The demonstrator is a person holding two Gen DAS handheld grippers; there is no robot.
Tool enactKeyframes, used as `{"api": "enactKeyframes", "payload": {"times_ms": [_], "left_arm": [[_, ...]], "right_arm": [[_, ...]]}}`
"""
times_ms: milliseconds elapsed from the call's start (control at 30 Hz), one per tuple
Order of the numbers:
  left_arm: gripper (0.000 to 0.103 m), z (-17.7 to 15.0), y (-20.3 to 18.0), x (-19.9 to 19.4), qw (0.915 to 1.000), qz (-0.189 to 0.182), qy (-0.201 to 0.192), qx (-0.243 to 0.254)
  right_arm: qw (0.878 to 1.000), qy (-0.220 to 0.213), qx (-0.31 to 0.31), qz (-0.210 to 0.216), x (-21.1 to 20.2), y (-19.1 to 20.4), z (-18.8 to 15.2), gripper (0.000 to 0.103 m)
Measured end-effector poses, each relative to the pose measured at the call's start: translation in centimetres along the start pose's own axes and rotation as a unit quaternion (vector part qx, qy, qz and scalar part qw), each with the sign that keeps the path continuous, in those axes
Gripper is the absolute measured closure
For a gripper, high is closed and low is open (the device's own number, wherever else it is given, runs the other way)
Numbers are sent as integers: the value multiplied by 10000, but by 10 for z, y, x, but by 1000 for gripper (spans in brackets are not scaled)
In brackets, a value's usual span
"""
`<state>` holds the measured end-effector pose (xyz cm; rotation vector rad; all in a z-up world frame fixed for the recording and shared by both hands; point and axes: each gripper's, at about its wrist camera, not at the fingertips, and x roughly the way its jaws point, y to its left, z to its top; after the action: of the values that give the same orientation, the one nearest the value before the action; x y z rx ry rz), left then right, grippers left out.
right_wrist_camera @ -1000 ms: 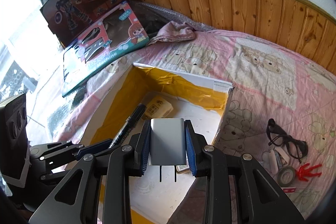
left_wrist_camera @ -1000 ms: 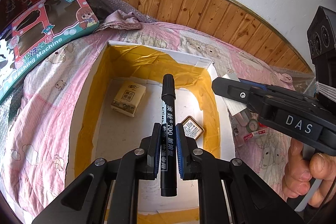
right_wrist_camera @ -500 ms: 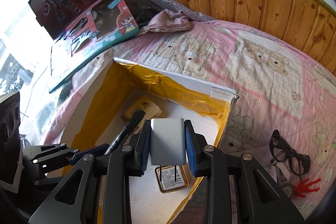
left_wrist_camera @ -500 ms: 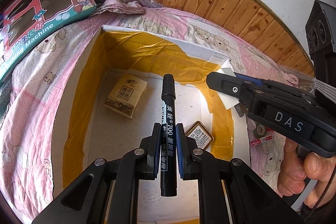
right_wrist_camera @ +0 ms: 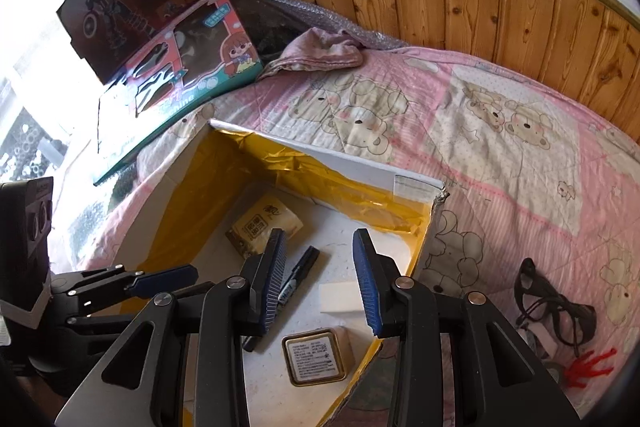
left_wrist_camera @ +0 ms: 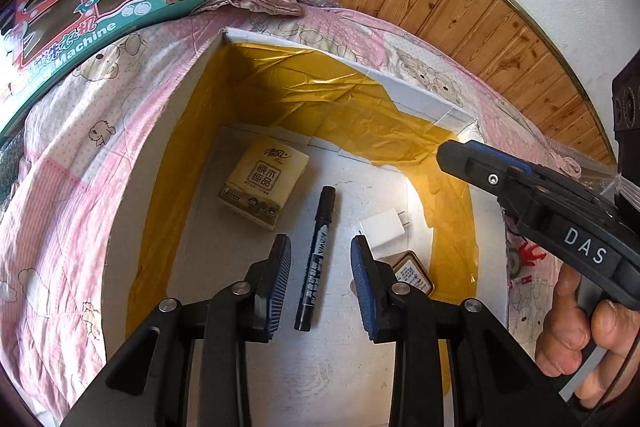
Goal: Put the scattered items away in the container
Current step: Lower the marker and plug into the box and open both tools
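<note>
Now both claws are empty. A second ago the left gripper (left_wrist_camera: 321,279) pinched the black marker (left_wrist_camera: 317,259) and the right gripper (right_wrist_camera: 319,281) pinched the white charger plug (left_wrist_camera: 385,223). Both have let go, and the jaws of each stand wide apart with nothing between them. The marker lies flat on the white floor of the box (left_wrist_camera: 424,99), a cardboard box with shiny yellow tape on its inner walls. It points away from the left claw, and its tip end is near the tissue pack (left_wrist_camera: 265,183). The charger plug lies just beside the marker, toward the right wall of the box. A small gold tin (right_wrist_camera: 314,355) with a label sits near the plug, closer to the claws. So four things are in the box, and this drop looks done. But the job is not over, I think. In the right wrist view, more things are left on the pink bear blanket (right_wrist_camera: 500,163), outside the box on its right side. I can see black glasses (right_wrist_camera: 552,303) and a little red toy (right_wrist_camera: 592,367) close by them. Something round and something pale lie there too, but they are too hidden to name. A hand (left_wrist_camera: 580,331) holds the handle of the right claw. The next good move, I guess, is to lift both claws up out of the box and go over to the glasses. They look thin and bendy, so a soft grab on the frame would be best.
</note>
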<state>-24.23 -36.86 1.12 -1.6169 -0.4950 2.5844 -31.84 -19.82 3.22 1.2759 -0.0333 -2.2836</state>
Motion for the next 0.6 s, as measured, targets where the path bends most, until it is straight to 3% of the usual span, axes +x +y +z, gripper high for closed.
{"api": "enactKeyframes", "payload": {"times_ms": [100,333,600], "left_arm": [[70,-7,-3,-10,10000,23,-66,29],[70,-28,-20,-34,9982,312,-354,377],[70,-46,-37,-59,9964,374,-534,545]], "right_arm": [[9999,-74,70,125,-10,0,-5,77],[9990,-54,175,397,-23,7,-31,78],[9977,-85,290,603,-46,16,-63,77]]}}
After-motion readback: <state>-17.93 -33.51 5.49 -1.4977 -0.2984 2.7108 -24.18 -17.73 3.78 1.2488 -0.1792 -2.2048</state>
